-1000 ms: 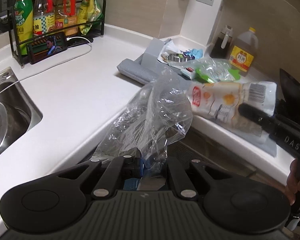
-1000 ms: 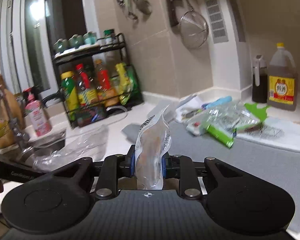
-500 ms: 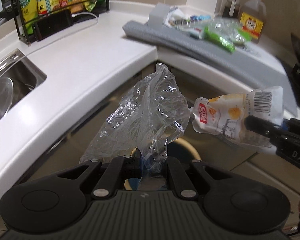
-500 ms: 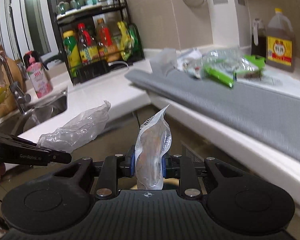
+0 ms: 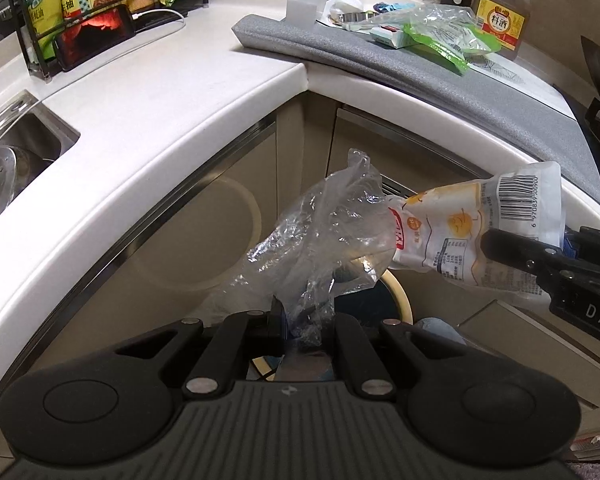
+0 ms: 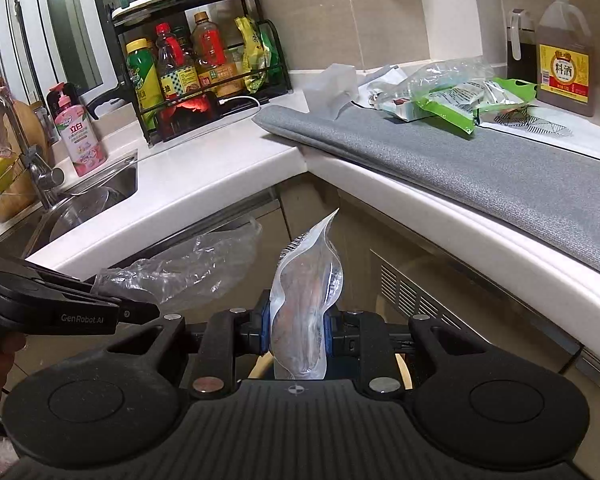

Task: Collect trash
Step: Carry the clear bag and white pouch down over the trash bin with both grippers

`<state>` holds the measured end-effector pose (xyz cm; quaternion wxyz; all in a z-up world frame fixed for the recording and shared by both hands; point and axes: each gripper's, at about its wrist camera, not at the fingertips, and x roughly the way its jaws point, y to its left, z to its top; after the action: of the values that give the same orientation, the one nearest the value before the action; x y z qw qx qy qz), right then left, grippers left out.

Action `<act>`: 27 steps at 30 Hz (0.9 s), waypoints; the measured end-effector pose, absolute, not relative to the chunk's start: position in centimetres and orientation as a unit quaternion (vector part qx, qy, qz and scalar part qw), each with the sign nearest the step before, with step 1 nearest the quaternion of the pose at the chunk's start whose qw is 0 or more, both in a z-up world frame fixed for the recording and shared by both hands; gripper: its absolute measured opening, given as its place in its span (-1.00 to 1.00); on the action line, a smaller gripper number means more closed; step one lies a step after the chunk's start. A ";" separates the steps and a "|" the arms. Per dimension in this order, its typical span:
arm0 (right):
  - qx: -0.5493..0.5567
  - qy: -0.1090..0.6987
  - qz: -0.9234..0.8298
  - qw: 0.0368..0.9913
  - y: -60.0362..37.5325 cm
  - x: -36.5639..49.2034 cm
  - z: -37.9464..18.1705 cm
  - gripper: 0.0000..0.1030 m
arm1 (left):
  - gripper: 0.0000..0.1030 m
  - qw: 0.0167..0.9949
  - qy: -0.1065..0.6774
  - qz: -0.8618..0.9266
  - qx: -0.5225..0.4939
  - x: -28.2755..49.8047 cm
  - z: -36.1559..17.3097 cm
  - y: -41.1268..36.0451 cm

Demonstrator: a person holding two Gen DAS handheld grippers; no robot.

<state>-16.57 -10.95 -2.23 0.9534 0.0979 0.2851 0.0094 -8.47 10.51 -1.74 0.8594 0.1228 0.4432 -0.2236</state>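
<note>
Over a bin (image 5: 396, 292), the left gripper (image 5: 306, 320) pinched a clear plastic bag (image 5: 324, 236) and the right gripper (image 6: 298, 330) clamped a snack pouch (image 6: 304, 292); light film risked drifting past the rim.

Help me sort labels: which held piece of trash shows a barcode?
The white snack pouch in the right gripper; the left gripper's clear bag is unprinted.

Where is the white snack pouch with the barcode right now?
In the left wrist view the snack pouch is at the right, clamped in the right tool, below the counter edge and beside the clear plastic bag.
</note>
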 end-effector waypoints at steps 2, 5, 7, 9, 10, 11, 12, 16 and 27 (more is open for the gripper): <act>0.097 0.286 0.010 0.953 -11.0 -16.6 -2.2 -0.50 | -0.92 0.860 0.441 -0.224 0.124 -8.5 -1.7 10.5; 0.095 0.287 0.011 0.953 -10.9 -16.6 -2.2 -0.50 | -0.92 0.860 0.441 -0.225 0.124 -8.7 -1.7 10.3; 0.094 0.287 0.008 0.953 -11.0 -16.7 -2.1 -0.50 | -0.92 0.858 0.443 -0.228 0.123 -8.6 -1.8 10.1; 0.094 0.286 0.004 0.954 -11.2 -16.8 -2.0 -0.50 | -0.92 0.856 0.445 -0.232 0.122 -8.6 -2.0 10.0; 0.095 0.285 0.002 0.954 -11.3 -16.9 -2.0 -0.50 | -0.92 0.855 0.446 -0.233 0.123 -8.6 -2.0 9.9; 0.096 0.284 0.000 0.954 -11.4 -17.0 -1.9 -0.50 | -0.92 0.855 0.445 -0.234 0.125 -8.6 -2.1 9.8; 0.097 0.283 -0.001 0.954 -11.6 -17.0 -1.9 -0.50 | -0.92 0.855 0.445 -0.234 0.126 -8.7 -2.1 9.8; 0.101 0.283 0.001 0.954 -11.7 -16.8 -2.1 -0.50 | -0.92 0.856 0.445 -0.230 0.128 -8.7 -2.1 10.1; 0.106 0.296 0.008 0.949 -11.5 -16.4 -2.7 -0.50 | -0.92 0.853 0.451 -0.229 0.129 -8.7 -2.4 10.2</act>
<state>-16.38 -11.45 -2.68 0.9492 0.1057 0.2961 0.0081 -8.66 10.15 -2.37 0.8527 0.1292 0.4512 -0.2294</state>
